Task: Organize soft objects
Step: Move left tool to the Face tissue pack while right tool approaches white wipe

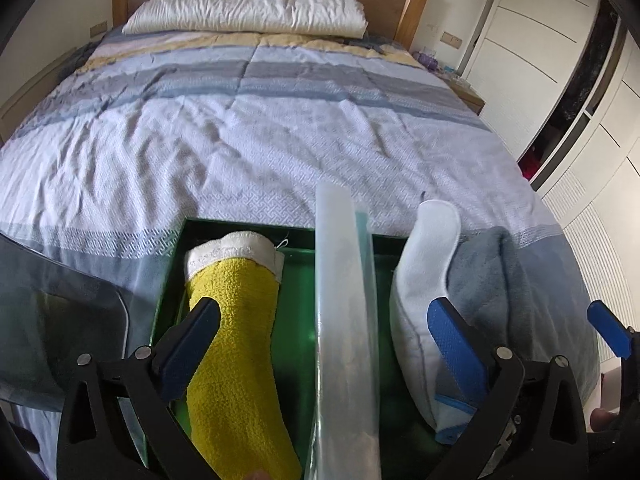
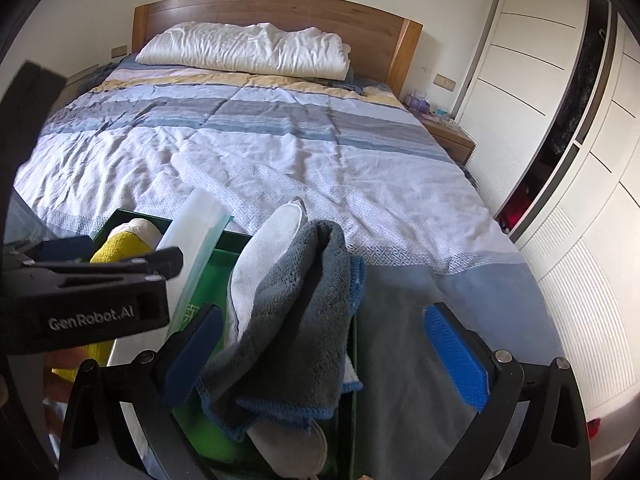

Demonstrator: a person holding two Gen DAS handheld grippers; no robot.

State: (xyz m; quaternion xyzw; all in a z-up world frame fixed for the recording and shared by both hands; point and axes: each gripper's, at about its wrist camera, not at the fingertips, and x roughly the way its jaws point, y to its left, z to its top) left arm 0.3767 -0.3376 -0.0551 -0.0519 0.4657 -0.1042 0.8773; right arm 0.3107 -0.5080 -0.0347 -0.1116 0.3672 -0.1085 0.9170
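Observation:
A green box (image 1: pixel 298 240) stands on the bed's near end, split by a translucent white divider (image 1: pixel 344 320). A yellow terry cloth with a white cuff (image 1: pixel 236 320) lies in its left part. A white cloth (image 1: pixel 424 280) and a grey towel (image 1: pixel 492 276) stand in its right part. My left gripper (image 1: pixel 328 344) is open above the box, its fingers on either side of the yellow cloth and divider. In the right wrist view, my right gripper (image 2: pixel 324 348) is open, with the grey blue-edged towel (image 2: pixel 296 320) and white cloth (image 2: pixel 264 268) between its fingers, untouched.
The bed (image 1: pixel 280 128) has a striped blue and white quilt and a white pillow (image 1: pixel 248 8) at a wooden headboard. White wardrobe doors (image 2: pixel 560 160) line the right. A nightstand (image 2: pixel 448 136) stands by the bed. A dark translucent lid (image 1: pixel 60 320) lies left of the box.

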